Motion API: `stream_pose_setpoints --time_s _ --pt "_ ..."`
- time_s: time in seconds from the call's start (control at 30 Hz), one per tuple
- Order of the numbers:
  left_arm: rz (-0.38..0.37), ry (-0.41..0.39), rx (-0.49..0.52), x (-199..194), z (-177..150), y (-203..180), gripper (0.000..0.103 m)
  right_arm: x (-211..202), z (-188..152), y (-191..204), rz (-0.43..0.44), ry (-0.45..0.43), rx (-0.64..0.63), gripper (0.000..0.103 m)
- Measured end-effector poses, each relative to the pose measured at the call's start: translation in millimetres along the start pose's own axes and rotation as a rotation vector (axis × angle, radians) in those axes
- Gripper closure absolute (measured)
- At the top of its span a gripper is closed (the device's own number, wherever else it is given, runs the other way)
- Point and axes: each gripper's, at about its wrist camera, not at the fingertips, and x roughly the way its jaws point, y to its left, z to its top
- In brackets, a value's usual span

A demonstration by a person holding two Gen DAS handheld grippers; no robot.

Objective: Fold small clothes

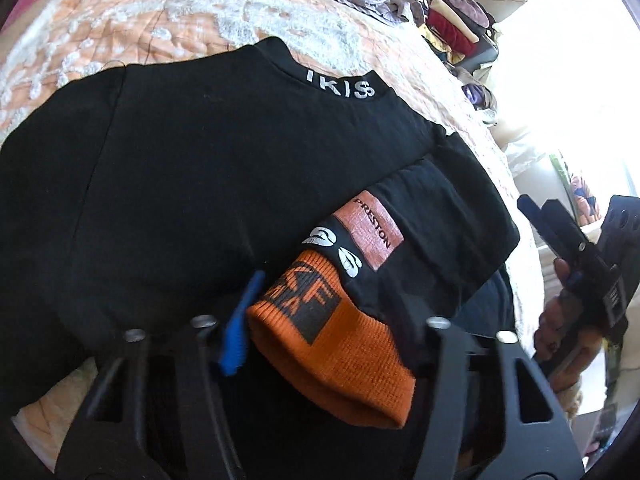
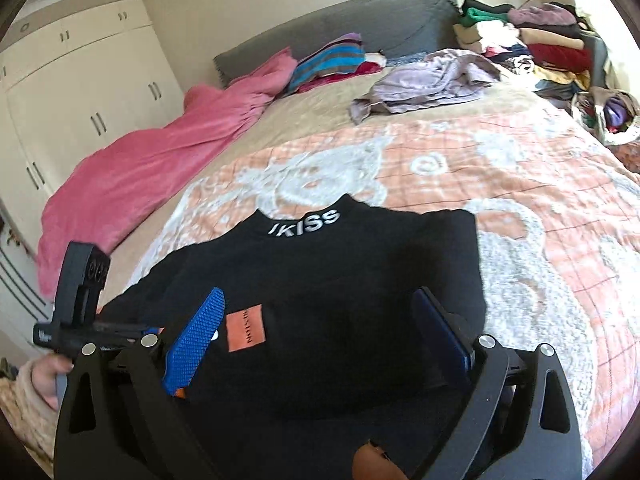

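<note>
A black sweater [image 1: 192,168] with white "IKISS" lettering on its collar lies flat on the orange and white bedspread [image 1: 160,28]. One sleeve is folded across its body, showing a brown "PRESTON" patch [image 1: 370,236] and an orange ribbed cuff [image 1: 352,352]. My left gripper [image 1: 320,344] is shut on that cuff. Its blue left pad [image 1: 238,328] presses the cuff's edge, and its right fingertip is hidden under fabric. My right gripper [image 2: 320,296] hovers open over the sweater's [image 2: 340,280] lower body with nothing between its blue pads. It also shows at the right edge of the left wrist view [image 1: 540,210], held by a hand.
A pink blanket [image 2: 140,184] runs along the bed's left side. A crumpled lilac garment [image 2: 424,80] lies near the grey headboard [image 2: 360,28]. A tall pile of mixed clothes [image 2: 540,48] fills the far right corner. White wardrobes [image 2: 80,92] stand at the left.
</note>
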Motion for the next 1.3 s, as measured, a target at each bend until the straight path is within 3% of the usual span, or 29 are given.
stream_pose_setpoints --time_s 0.03,0.23,0.4,0.5,0.67,0.77,0.93,1.07,1.3 --pt "-0.011 -0.01 0.011 -0.1 1.4 -1.0 0.088 0.6 0.5 -1.6 -0.011 -0.002 0.002 0.009" --pt "-0.085 -0.083 0.016 -21.6 14.6 1.7 0.101 0.1 1.6 -14.5 -0.036 -0.011 0.058 0.009" --pt "-0.076 -0.208 0.045 -54.9 30.7 -2.7 0.101 0.3 3.2 -25.5 -0.063 -0.021 0.107 0.009" --pt "-0.084 -0.232 0.031 -63.6 38.5 3.1 0.101 3.9 2.6 -31.0 -0.084 -0.011 0.13 0.009" --pt "-0.05 -0.209 0.003 -60.3 39.6 22.7 0.101 14.0 -1.0 -31.5 -0.204 0.025 0.092 0.009" --pt "-0.023 -0.207 -0.014 -58.6 41.5 30.7 0.099 19.9 -4.4 -31.8 -0.234 0.046 0.077 0.009" --pt "0.012 -0.251 -0.016 -71.5 42.1 37.6 0.099 21.7 -6.1 -29.5 -0.238 0.045 0.054 0.009" --pt "0.044 -0.282 0.008 -80.3 39.9 32.2 0.09 25.4 -6.6 -23.7 -0.234 0.051 0.036 0.009" --pt "0.057 -0.215 0.102 -59.5 25.4 3.5 0.09 35.0 -8.9 -6.1 -0.209 0.08 -0.027 0.009"
